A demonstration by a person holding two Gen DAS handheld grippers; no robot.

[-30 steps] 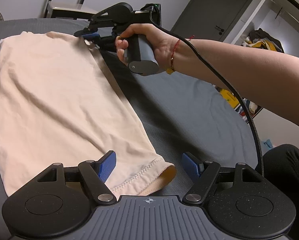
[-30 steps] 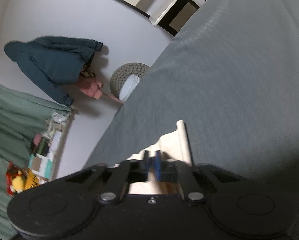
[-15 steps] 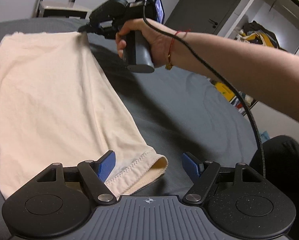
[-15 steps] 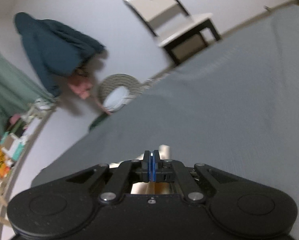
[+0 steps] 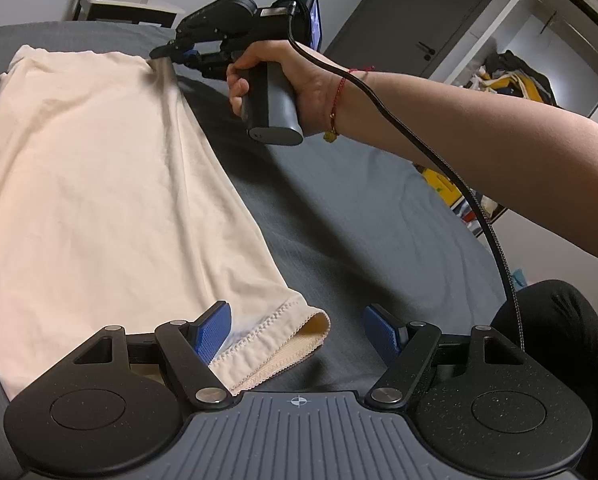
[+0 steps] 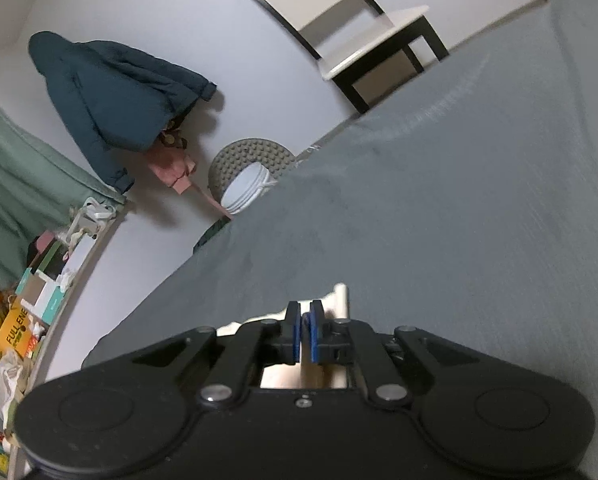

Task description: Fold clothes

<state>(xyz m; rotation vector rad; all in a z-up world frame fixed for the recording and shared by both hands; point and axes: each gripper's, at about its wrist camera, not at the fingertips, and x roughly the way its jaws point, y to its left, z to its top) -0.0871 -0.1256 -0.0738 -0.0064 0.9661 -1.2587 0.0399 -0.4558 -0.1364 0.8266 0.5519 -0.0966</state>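
A pale peach garment (image 5: pixel 99 184) lies spread on the grey bed (image 5: pixel 339 208). Its stitched hem corner (image 5: pixel 275 336) rests between the blue pads of my open left gripper (image 5: pixel 299 332), nearer the left pad. At the far end my right gripper (image 5: pixel 175 53), held by a person's hand (image 5: pixel 283 80), is shut on the garment's far corner and lifts it slightly. In the right wrist view that gripper (image 6: pixel 305 336) has its blue pads pressed on a thin fold of the peach garment (image 6: pixel 341 300) just above the bed (image 6: pixel 459 220).
A chair (image 6: pixel 363 28) stands past the bed's far edge. A dark jacket (image 6: pixel 111 100) hangs on the wall beside a round cushion (image 6: pixel 251 172). Shelves with boxes (image 6: pixel 39 288) are on the left. A dark door (image 5: pixel 411 12) and an open closet (image 5: pixel 539 60) are at right.
The right gripper, still shut on the far corner, has lifted and pulled it, drawing the garment taut. The left gripper has stayed open at the hem.
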